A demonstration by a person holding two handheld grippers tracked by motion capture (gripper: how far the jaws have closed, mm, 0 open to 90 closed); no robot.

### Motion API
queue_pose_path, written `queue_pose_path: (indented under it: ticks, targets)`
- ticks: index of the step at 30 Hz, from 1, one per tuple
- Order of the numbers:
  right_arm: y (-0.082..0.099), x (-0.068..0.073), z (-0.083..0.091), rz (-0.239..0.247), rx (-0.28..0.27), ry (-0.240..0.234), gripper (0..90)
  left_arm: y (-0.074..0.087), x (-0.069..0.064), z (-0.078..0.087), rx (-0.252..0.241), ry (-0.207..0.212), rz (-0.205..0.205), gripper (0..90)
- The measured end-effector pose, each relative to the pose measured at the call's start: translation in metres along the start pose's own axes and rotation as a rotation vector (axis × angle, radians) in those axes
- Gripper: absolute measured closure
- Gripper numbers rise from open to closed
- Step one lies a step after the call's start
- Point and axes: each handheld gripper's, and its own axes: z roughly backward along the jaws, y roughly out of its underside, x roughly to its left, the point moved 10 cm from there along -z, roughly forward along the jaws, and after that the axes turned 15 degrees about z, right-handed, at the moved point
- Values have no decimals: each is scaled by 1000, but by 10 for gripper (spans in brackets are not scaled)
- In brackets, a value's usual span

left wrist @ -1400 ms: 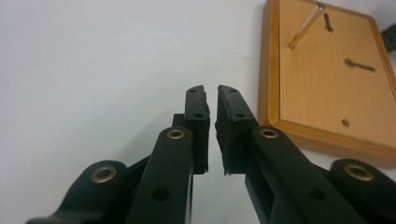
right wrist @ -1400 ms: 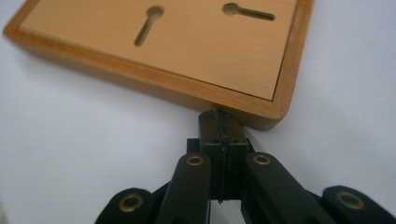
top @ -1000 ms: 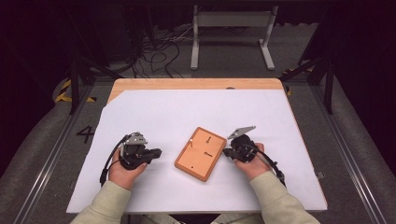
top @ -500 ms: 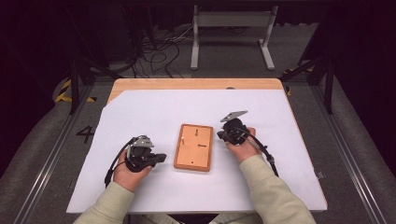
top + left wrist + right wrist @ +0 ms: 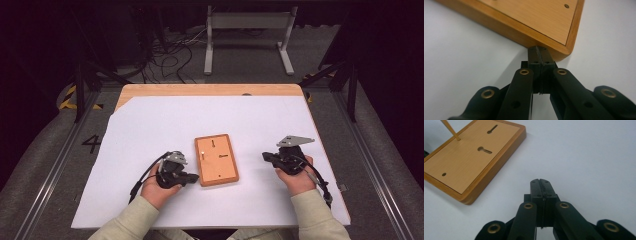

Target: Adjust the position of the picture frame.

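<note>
Wooden board flat on the white table, left hand-held gripper at its near corner, right one off to the side.

Wooden board (image 5: pixel 216 159) lies near the middle of the table (image 5: pixel 150 120), long side running away from the person; two keyhole slots and a thin upright peg show on its top face in the right gripper view. Left hand-held gripper (image 5: pixel 192 176) has its jaws pressed together, nothing between them; tips at the board's near left corner, touching it or just short, hard to tell which. Jaws have just been closing the last bit. Right hand-held gripper (image 5: pixel 266 156) also has jaws fully together and empty, pointing toward the board but apart from it, bare table between. Both hands rest low over the table.
</note>
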Motion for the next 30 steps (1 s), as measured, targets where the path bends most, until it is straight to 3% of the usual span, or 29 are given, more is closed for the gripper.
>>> queue_pose_path:
  ticks: [2,3,4,5,8,9,11,12,15,17,19,20,23,24,25,30]
  targets:
    - [3,-5,6,-5,-4,14,900,-3,-11,-9,7,13,-23,898]
    - [4,-6,9,-15,-7,19,900,-8,-14,-14,-6,7,-72,898]
    - [5,-8,12,-16,-11,26,900,-6,-21,-17,9,26,-52,898]
    - [5,-9,14,-19,-14,28,900,-7,-29,-23,17,48,-65,899]
    - [5,-12,19,-25,-22,38,900,-12,-41,-33,20,59,-91,899]
    - [6,-13,22,-33,-25,43,900,-16,-50,-42,22,72,-107,899]
    - [7,-13,23,-29,-27,46,900,-18,-53,-45,24,78,-114,899]
    - [9,-13,22,-29,-24,45,900,-24,-64,-55,27,82,-138,899]
    - [8,-11,21,-27,-23,39,900,-24,-71,-58,33,70,-173,896]
    - [7,-10,20,-32,-17,29,900,-24,-70,-56,36,64,-175,886]
    - [5,-8,18,-42,-15,16,900,-25,-64,-47,27,57,-161,882]
    - [-2,-5,13,-34,-15,-3,900,-26,-56,-31,-3,52,-147,881]
    - [-14,-2,8,0,-25,-9,900,-27,-49,-16,-31,44,-127,879]
    - [-28,1,0,9,-33,-34,900,-27,-40,-1,-61,33,-110,878]
    - [-28,1,0,9,-33,-34,900,-27,-40,-1,-61,33,-110,878]
    - [-64,3,-24,50,-18,-73,900,-21,-27,35,-141,13,-84,870]
